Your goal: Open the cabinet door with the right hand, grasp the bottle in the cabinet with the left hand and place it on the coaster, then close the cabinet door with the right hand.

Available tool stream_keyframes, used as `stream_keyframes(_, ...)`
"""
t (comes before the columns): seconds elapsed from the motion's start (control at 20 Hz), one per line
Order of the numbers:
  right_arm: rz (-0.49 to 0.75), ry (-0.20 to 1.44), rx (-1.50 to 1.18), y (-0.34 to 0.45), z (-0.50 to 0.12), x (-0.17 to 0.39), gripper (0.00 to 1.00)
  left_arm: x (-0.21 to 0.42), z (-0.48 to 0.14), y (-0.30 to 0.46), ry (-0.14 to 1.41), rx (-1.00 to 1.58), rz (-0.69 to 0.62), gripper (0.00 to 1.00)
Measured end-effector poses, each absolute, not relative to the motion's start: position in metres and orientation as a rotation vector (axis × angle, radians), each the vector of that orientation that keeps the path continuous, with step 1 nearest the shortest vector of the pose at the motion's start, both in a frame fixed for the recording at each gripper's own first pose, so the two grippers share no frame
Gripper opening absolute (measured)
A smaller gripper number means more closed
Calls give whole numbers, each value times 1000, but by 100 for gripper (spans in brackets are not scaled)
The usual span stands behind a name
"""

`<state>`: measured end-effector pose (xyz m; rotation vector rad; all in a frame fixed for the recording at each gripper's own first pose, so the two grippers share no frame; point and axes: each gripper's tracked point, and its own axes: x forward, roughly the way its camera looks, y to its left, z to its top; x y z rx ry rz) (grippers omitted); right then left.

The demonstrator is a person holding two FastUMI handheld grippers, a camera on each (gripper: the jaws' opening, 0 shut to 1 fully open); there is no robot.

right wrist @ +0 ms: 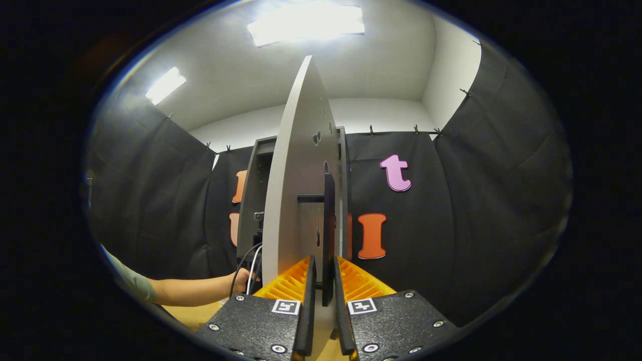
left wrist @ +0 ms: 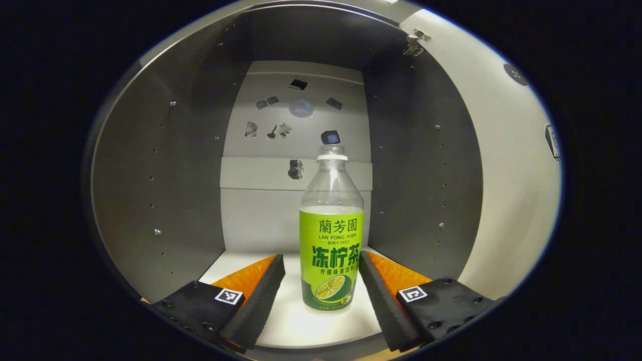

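L tool point(left wrist: 321, 286) is inside the cabinet point(left wrist: 160, 190), fingers spread wide w/ the bottle point(left wrist: 331, 250) standing upright between them on the cabinet floor, gap on both sides, not touching. Bottle has a green label and clear upper part, cap on. Door point(left wrist: 501, 165) swung open at right. R tool point(right wrist: 321, 301) is nearly closed, fingers pinching the dark handle point(right wrist: 328, 230) on the door's edge. Person's arm point(right wrist: 195, 290) reaches toward the cabinet at lower left in right gripper view.

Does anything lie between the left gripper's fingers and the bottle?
No. In the left gripper view the bottle stands between the open left gripper fingers, with bare cabinet shelf either side.
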<state>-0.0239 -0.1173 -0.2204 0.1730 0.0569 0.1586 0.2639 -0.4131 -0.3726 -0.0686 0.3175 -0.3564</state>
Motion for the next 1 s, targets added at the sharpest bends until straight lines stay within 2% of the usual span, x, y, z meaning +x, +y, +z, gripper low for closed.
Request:
stream_keyframes(0.35,151,39,163,-117,-219,-23,19,283,-379,-421,318,12,-342,95)
stream_keyframes(0.45,152,40,175,-117,-219,-23,19,279,-376,-419,322,-2,-346,83)
stream_keyframes(0.55,152,54,186,-118,-221,-22,19,277,-376,-417,336,-10,-347,81)
stream_keyframes(0.7,136,65,164,-116,-221,-22,19,276,-373,-415,356,-35,-360,82)
stream_keyframes(0.75,126,68,147,-115,-221,-22,19,278,-371,-413,356,-43,-359,78)
stream_keyframes(1.0,90,92,108,-114,-220,-30,20,275,-373,-414,357,-45,-359,80)
